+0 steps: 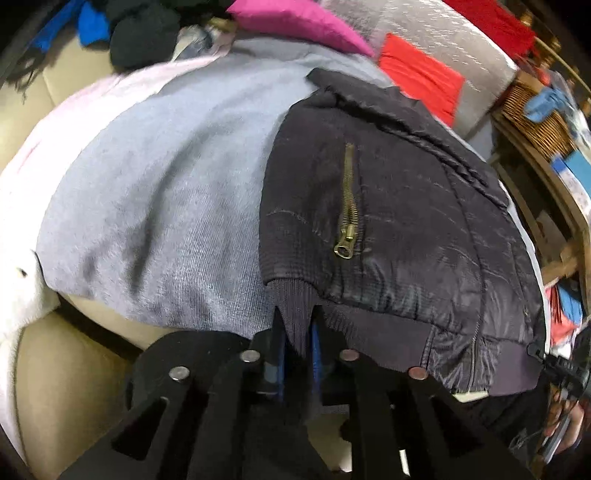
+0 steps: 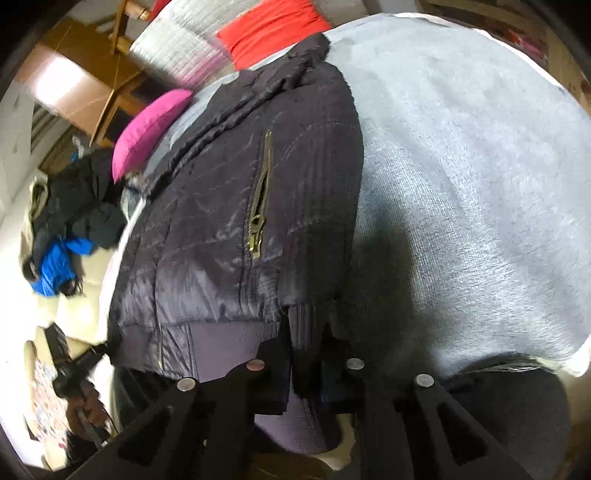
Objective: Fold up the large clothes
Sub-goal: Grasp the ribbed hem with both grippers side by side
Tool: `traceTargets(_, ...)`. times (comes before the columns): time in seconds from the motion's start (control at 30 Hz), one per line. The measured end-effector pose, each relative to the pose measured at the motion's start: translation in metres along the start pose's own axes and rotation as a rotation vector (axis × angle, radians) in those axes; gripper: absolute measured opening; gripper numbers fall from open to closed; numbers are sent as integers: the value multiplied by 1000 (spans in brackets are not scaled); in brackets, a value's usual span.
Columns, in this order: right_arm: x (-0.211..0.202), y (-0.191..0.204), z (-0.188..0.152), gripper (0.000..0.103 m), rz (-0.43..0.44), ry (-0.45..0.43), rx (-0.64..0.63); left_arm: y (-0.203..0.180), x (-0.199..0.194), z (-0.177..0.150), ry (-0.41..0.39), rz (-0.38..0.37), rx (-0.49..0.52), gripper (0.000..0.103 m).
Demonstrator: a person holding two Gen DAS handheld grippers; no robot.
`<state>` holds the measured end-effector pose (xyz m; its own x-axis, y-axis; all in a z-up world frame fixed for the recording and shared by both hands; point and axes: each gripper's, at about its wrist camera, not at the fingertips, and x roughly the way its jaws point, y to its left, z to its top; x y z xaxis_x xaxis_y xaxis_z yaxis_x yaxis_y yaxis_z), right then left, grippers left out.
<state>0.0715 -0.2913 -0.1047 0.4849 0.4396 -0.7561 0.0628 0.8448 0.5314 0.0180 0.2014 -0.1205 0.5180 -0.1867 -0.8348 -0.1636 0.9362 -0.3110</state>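
Note:
A dark puffy jacket [image 1: 406, 221] with a brass pocket zipper [image 1: 349, 206] lies on a light grey knit cloth [image 1: 166, 184]. My left gripper [image 1: 297, 343] is shut on the ribbed knit at the jacket's lower left corner, which is pinched between its blue-padded fingers. In the right wrist view the same jacket [image 2: 221, 221] lies left of the grey cloth [image 2: 461, 166]. There my right gripper [image 2: 308, 354] is shut on the ribbed knit at the hem's right end.
A pink cushion [image 1: 295, 22] and a red cloth [image 1: 421, 77] lie beyond the jacket. A heap of dark and blue clothes [image 2: 74, 229] sits on the beige sofa [image 1: 66, 369]. A wicker basket [image 1: 535, 110] and wooden furniture [image 2: 92, 85] stand nearby.

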Motion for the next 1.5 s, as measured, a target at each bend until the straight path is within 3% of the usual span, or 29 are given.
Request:
traceTargets(0.03, 1, 2, 1, 19, -2, -12, -5, 1, 2, 5, 3, 1, -18, 23)
traceTargets(0.1, 0, 9, 2, 33, -23, -34, -36, 1, 5, 12, -19, 23, -30, 58)
traceTargets(0.13, 0, 10, 2, 49, -26, -35, -40, 0, 4, 16, -41, 57, -35, 65)
traceTargets(0.17, 0, 10, 2, 72, -35, -38, -38, -1, 5, 19, -53, 68, -37, 68)
traceTargets(0.2, -1, 9, 2, 75, -55, -52, -31, -3, 6, 21, -57, 64, -33, 68)
traceTargets(0.37, 5, 0, 7, 72, -46, -53, -2, -14, 18, 23, -51, 105, 12, 68)
traceTargets(0.4, 6, 0, 8, 68, -38, -45, -3, -18, 22, 22, -54, 107, 20, 61)
traceTargets(0.43, 7, 0, 8, 44, -31, -42, -5, -19, 23, 23, -51, 97, 32, 55)
traceTargets(0.47, 10, 1, 8, 34, -37, -26, -7, -20, 25, 24, -41, 90, 40, 41)
traceTargets(0.57, 14, 3, 6, 28, -44, -13, -10, -19, 27, 24, -37, 97, 55, 36)
traceTargets(0.7, 15, 5, 5, 25, -47, -10, -19, -18, 28, 24, -41, 93, 63, 29)
traceTargets(0.83, 15, 0, 4, 26, -32, -11, 1, -19, 26, 22, -46, 94, 64, 29)
traceTargets(1.27, 19, -6, 6, 31, 8, 22, 24, -12, 27, 18, -39, 67, 40, 36)
traceTargets(1.5, 19, -5, 5, 31, 7, 20, -4, -11, 31, 12, -60, 58, 89, 39)
